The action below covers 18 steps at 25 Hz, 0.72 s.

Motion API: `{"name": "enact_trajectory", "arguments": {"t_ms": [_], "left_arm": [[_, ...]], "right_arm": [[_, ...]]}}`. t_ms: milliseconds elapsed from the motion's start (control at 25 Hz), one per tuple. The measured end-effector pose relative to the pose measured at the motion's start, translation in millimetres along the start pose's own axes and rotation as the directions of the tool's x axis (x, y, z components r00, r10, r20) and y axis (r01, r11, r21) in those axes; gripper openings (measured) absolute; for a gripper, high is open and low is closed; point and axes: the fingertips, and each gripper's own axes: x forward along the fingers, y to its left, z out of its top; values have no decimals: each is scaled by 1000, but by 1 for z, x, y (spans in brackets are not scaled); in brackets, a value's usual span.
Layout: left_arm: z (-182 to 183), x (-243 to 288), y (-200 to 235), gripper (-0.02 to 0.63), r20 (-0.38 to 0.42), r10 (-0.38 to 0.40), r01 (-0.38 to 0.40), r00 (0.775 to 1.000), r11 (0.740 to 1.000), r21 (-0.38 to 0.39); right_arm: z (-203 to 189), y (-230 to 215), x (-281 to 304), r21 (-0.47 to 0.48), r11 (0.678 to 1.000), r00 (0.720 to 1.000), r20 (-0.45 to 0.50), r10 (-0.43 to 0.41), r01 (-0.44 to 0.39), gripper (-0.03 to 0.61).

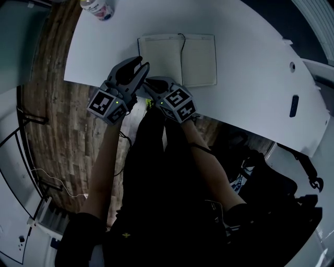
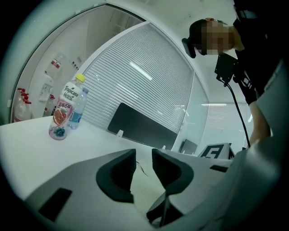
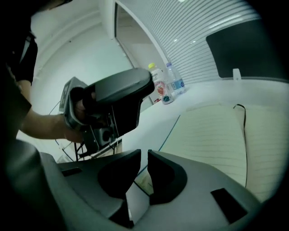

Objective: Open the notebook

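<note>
the notebook (image 1: 177, 58) lies open on the table (image 1: 250, 88), with the left gripper (image 2: 143, 155) and right gripper (image 3: 144, 155) at its near edge, both empty with jaws slightly apart.

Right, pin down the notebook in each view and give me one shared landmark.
Head view: the notebook lies open at top centre.
Left gripper view: low centre, only a strip of its page shows.
Right gripper view: right half, open lined pages.
Shared landmark: the juice bottle.

Office, white desk (image 1: 250, 62), slatted blinds (image 2: 144, 85), wood-look floor (image 1: 68, 120)
</note>
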Motion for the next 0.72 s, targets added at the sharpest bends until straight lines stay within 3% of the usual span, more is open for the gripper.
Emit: {"name": "enact_trajectory", "arguments": {"t_ms": [120, 240, 320, 720], "left_arm": [[-6, -2, 4, 112, -2, 16, -16, 1000, 1000, -12], [-13, -4, 8, 112, -11, 17, -17, 1000, 1000, -3], [-14, -5, 9, 112, -4, 19, -19, 1000, 1000, -5], [-9, -5, 7, 112, 11, 24, -23, 1000, 999, -30]], "right_arm": [[12, -12, -10, 176, 984, 994, 105, 20, -39, 44], [16, -23, -14, 287, 956, 991, 130, 23, -60, 45], [14, -24, -12, 286, 957, 994, 108, 20, -50, 15], [6, -12, -6, 146, 989, 1000, -7, -9, 10, 15]]}}
